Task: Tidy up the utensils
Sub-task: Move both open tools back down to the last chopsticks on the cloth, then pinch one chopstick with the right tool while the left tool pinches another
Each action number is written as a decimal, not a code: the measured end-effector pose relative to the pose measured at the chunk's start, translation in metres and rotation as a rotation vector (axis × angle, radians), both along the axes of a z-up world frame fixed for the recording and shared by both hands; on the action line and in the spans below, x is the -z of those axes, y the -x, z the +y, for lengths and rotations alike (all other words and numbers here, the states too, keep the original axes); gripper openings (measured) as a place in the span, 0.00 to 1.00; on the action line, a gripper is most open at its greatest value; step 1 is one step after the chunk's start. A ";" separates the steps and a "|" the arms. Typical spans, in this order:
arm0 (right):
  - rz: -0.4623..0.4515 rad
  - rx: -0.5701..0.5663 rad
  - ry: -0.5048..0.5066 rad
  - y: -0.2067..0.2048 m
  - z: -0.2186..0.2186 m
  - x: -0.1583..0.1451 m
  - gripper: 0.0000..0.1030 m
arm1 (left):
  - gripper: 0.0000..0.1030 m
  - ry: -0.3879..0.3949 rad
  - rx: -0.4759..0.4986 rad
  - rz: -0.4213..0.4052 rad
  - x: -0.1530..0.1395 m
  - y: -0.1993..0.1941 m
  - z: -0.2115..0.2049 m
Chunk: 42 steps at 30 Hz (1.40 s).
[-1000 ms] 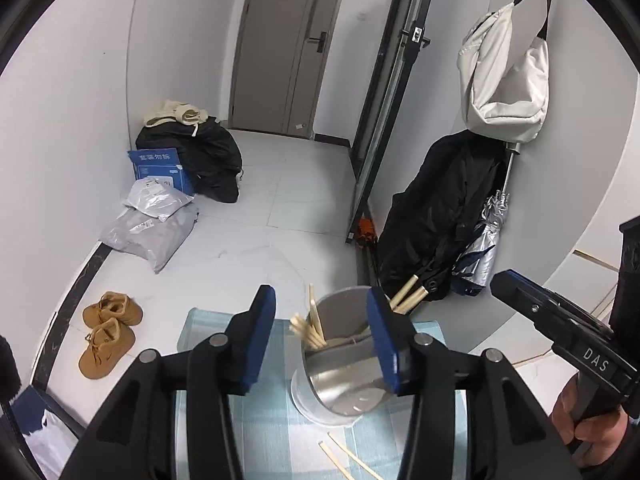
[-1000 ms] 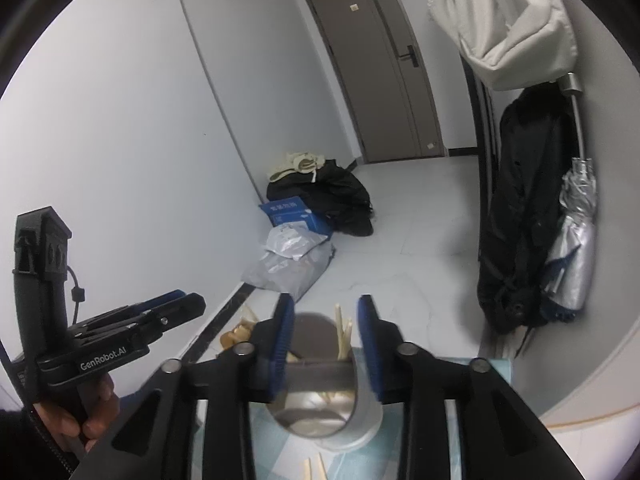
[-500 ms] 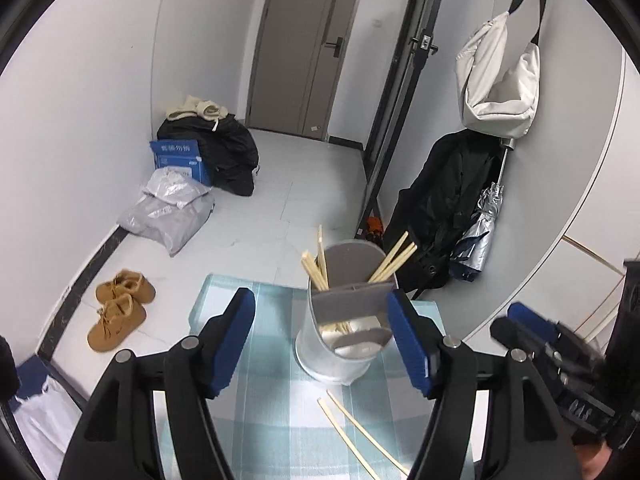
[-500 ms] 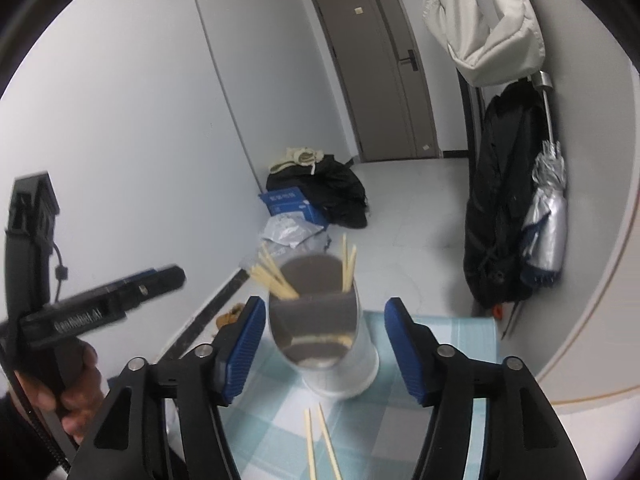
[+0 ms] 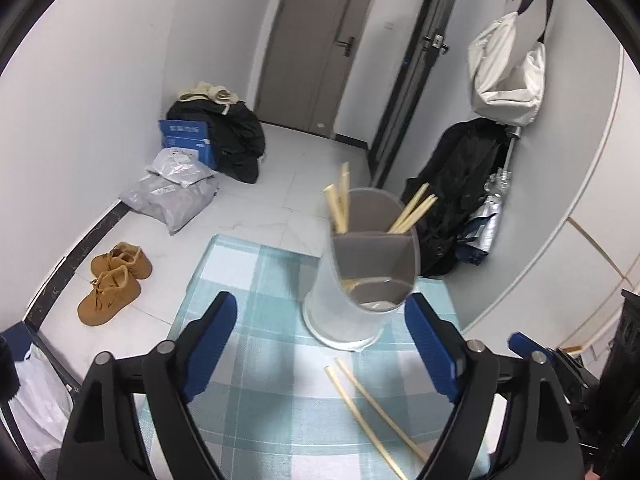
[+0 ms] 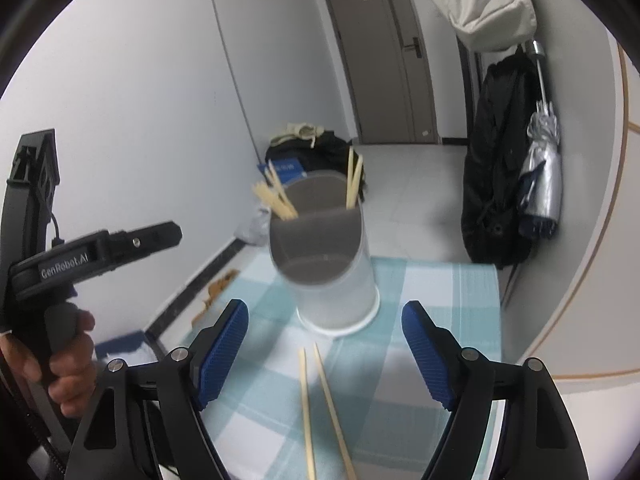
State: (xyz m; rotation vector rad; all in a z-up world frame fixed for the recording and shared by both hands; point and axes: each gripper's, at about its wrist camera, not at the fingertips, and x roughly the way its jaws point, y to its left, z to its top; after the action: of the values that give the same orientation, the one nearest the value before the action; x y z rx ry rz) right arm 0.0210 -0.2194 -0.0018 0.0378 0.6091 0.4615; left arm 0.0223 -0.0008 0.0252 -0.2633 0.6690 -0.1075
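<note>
We hold our left gripper (image 5: 322,346) and right gripper (image 6: 324,354) spread wide and empty over the teal checked tablecloth (image 5: 256,276). The translucent white divided utensil holder (image 5: 360,280) stands upright between and beyond the fingers, wooden chopsticks (image 5: 338,204) sticking out of its compartments. Two loose wooden chopsticks (image 6: 320,408) lie on the cloth just before it. A second ago both jaws sat close around the holder; now they have backed off. The left tool's side reads "GenRobot.AI". Tan shoes (image 5: 114,280) lie on the floor.
</note>
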 end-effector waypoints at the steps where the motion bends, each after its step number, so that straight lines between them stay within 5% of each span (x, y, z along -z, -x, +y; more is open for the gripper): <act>1: 0.007 -0.003 0.008 0.000 0.000 0.004 0.77 | 0.84 0.005 -0.011 0.002 0.008 0.000 0.002; 10: 0.121 -0.005 0.101 -0.011 0.003 0.050 0.82 | 0.90 0.040 -0.032 0.123 0.066 -0.012 0.019; 18: 0.238 -0.066 0.246 -0.049 0.036 0.089 0.79 | 0.90 0.084 -0.138 0.171 0.071 -0.027 0.050; 25: 0.335 -0.146 0.351 -0.084 0.068 0.120 0.42 | 0.90 0.192 -0.230 0.236 0.083 -0.027 0.081; 35: 0.291 -0.221 0.497 -0.085 0.098 0.132 0.35 | 0.90 0.261 -0.280 0.282 0.089 -0.033 0.086; 42: 0.293 -0.254 0.479 -0.087 0.114 0.131 0.04 | 0.90 0.263 -0.269 0.317 0.097 -0.033 0.092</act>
State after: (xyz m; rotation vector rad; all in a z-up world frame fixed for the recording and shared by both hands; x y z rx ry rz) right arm 0.1081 -0.1053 -0.1330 -0.4388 1.0071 0.5493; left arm 0.0552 0.0913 -0.0717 -0.6292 0.9279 0.1076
